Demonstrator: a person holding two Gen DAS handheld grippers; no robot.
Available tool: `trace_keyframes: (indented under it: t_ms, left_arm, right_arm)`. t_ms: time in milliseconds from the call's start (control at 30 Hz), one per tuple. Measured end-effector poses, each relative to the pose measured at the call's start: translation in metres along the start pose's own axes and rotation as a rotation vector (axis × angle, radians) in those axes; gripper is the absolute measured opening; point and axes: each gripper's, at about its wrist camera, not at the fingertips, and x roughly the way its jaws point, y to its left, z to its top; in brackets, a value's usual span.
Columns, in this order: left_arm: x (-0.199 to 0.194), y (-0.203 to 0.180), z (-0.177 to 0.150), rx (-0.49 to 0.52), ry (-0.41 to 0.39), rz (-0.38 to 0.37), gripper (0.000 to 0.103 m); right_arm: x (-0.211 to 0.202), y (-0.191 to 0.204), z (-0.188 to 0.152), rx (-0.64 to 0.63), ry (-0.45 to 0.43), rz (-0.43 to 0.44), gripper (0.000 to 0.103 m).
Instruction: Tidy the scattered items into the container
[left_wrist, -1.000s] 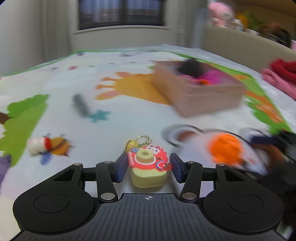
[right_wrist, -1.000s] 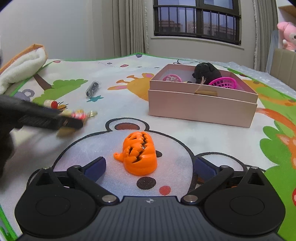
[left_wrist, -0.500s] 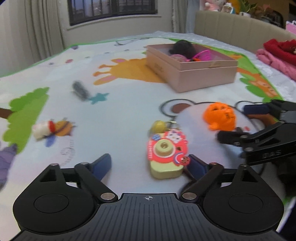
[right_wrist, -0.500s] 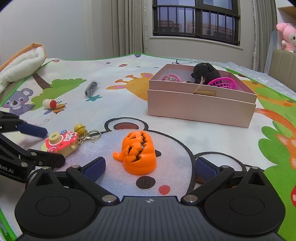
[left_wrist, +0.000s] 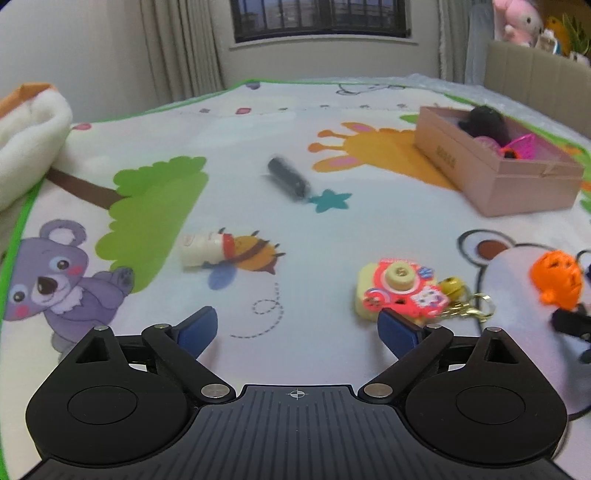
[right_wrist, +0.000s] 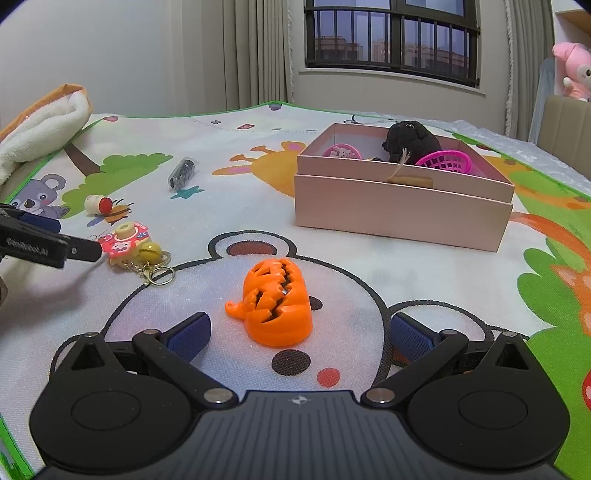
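Your left gripper (left_wrist: 297, 328) has just been opening and stands spread with nothing between the jaws; the camera keychain (left_wrist: 400, 288) lies on the play mat (left_wrist: 258, 122) just past its right finger. Your right gripper (right_wrist: 299, 332) waits spread around the orange pumpkin (right_wrist: 275, 301) (pads clear), pink box (right_wrist: 402, 212) ahead-right.

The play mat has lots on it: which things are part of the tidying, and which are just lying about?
Part of the job:
pink box, the container
orange pumpkin toy
toy camera keychain
small white bottle with red cap
dark tube
Already in the box: black plush, pink basket

Just lying about:
folded white blanket
pink plush beyond the mat
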Motion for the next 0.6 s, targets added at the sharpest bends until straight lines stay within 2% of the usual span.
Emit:
trace_keyframes:
  t_ms: [133,267,433,533,600]
  left_arm:
    - [-0.008,-0.007,0.0,-0.012,-0.001,-0.076,0.1]
    - [-0.015,-0.024,-0.003,0.0,0.001,-0.139,0.102]
    - [-0.017,-0.048,-0.014,0.002,0.042,-0.242,0.103]
    - [-0.017,-0.061,-0.022,0.029,0.055,-0.254,0.103]
    - [-0.017,-0.07,-0.026,0.061,0.058,-0.22,0.103]
  right_arm:
    - [0.002,-0.004,0.001,0.023,0.02,0.016,0.103]
    - [0.002,-0.015,0.002,0.087,0.035,0.067,0.103]
    - [0.0,-0.014,0.001,0.084,0.03,0.075,0.103]
    - [0.001,-0.008,0.002,0.054,0.04,0.053,0.103]
    - [0.002,-0.005,0.002,0.036,0.044,0.04,0.103]
